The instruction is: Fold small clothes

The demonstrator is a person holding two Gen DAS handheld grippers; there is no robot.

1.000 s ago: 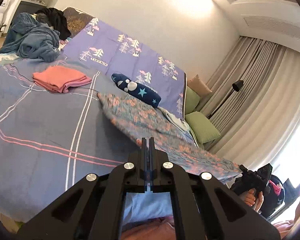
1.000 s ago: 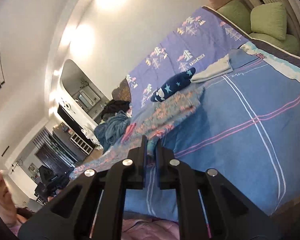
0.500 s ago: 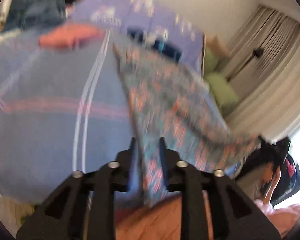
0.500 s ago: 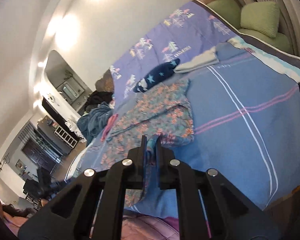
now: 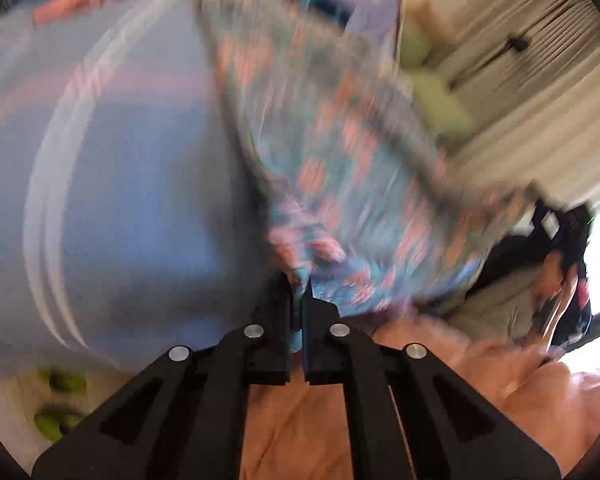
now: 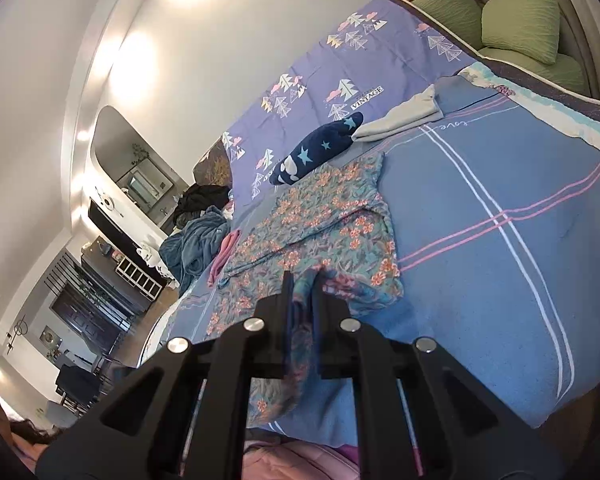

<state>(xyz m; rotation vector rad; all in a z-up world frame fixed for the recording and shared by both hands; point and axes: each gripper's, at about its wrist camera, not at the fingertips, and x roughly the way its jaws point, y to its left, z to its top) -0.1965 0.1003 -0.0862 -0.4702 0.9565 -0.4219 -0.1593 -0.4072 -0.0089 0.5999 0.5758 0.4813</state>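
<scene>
Floral garment (image 6: 320, 232) lies spread on the blue striped bed (image 6: 480, 240), running from the near edge toward 12 o'clock. Right tongs (image 6: 301, 280) clamped on its near hem. Left-wrist view badly blurred: left tongs (image 5: 298, 286) pinched together on a bunched corner of the same floral cloth (image 5: 340, 184). Navy star pillow (image 6: 320, 148) just beyond the garment.

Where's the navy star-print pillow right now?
In the right wrist view the navy pillow lies beyond the floral garment, beside the folded grey cloth, against the purple quilt.
</scene>
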